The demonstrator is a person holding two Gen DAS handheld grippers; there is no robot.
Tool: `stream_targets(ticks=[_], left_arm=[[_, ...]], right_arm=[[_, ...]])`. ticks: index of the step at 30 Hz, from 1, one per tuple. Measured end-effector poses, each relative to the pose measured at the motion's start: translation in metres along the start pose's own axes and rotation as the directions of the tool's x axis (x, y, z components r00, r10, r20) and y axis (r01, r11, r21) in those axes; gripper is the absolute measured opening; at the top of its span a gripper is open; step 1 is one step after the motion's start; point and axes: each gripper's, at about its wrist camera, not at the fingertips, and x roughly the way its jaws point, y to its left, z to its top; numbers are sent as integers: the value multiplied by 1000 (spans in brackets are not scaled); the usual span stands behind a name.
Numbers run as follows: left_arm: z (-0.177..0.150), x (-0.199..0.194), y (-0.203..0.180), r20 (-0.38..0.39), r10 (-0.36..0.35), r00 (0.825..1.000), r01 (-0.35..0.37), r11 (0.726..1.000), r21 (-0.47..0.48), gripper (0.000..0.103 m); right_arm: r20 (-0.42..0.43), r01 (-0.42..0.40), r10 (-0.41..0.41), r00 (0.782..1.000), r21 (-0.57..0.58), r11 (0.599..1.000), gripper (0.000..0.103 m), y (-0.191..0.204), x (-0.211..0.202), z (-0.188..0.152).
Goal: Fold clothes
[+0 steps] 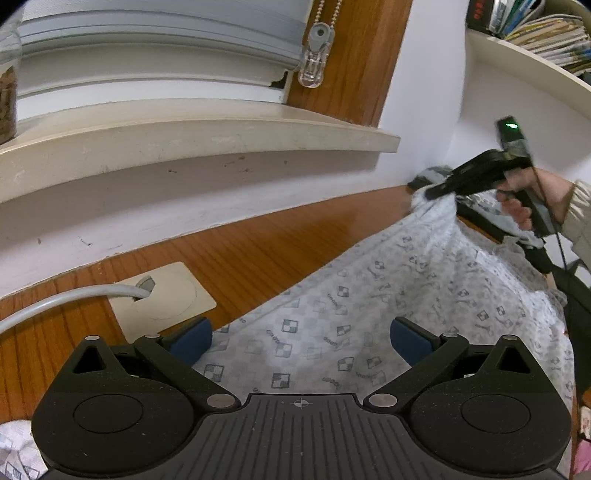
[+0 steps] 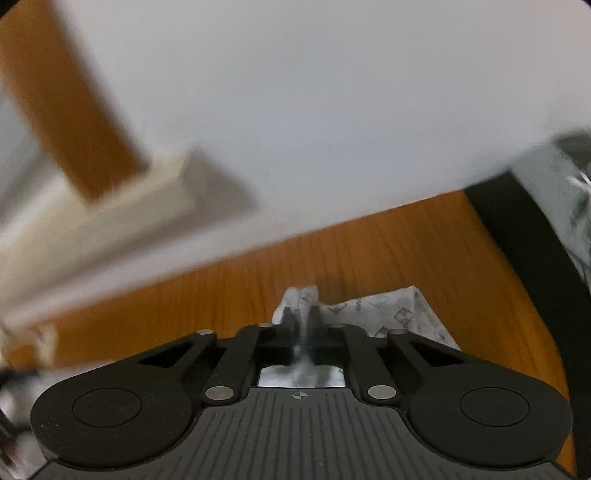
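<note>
A pale grey garment [image 1: 388, 291] with a small checked-square print lies spread on the wooden desk [image 1: 258, 236]. My left gripper [image 1: 301, 341] is open, its blue pads [image 1: 192, 339] apart just above the garment's near part, holding nothing. My right gripper [image 1: 434, 192] is at the far right of the left wrist view, shut on the garment's far corner and lifting it off the desk. In the blurred right wrist view the right gripper [image 2: 303, 314] pinches a fold of the garment [image 2: 391, 310] between its shut fingers.
A beige cable plate [image 1: 162, 295] with a grey cable [image 1: 55, 302] sits in the desk at left. A window sill [image 1: 184, 136] and white wall run behind. A shelf with books [image 1: 546, 33] is upper right. A black item [image 2: 524, 236] lies at right.
</note>
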Motion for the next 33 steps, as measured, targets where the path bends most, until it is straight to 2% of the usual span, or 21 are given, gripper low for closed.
stream_targets(ticks=[3,5,9,11,12,13,17,19,23,28,30,33], left_arm=[[0,1,0,-6,-4,1000,4,1000,1,103],[0,1,0,-9,-5,1000,5,1000,2,103],[1,1,-1,-10,-3,1000,3,1000,2,103],[1,1,-1,-10,-1,1000,1,1000,2,103],[1,1,-1,-10,0,1000,0,1000,2,103],[1,1,-1,-11,1,1000,-1,1000,3,103],[1,2,-2,-14,9,1000,-9,1000,6,103],[1,2,-2,-15,13,1000,-13,1000,7,103],[1,3,-3,-19,23,1000,-23,1000,11,103],[1,4,-3,-25,34,999,-34,999,14,103],[1,4,-3,-28,39,999,-38,999,15,103],[1,5,-3,-30,41,999,-41,999,14,103]], right_arm=[[70,-64,52,996,176,982,3,-32,-15,-11],[70,-21,7,998,199,980,3,-39,-13,-22],[116,3,-35,993,263,965,7,-53,-17,-37],[197,76,-136,971,285,956,7,-56,-31,-37],[228,84,-156,961,295,952,9,-59,-38,-37],[237,65,-139,961,294,954,9,-62,-43,-36],[242,46,-89,966,176,983,12,-49,-58,-44],[241,33,-61,969,118,992,22,-41,-66,-52],[228,36,-34,973,-6,999,28,-33,-83,-82],[166,37,-9,986,-163,986,49,-49,-97,-107],[130,29,1,991,-229,973,50,-52,-99,-116],[85,20,8,996,-320,947,58,-50,-101,-125]])
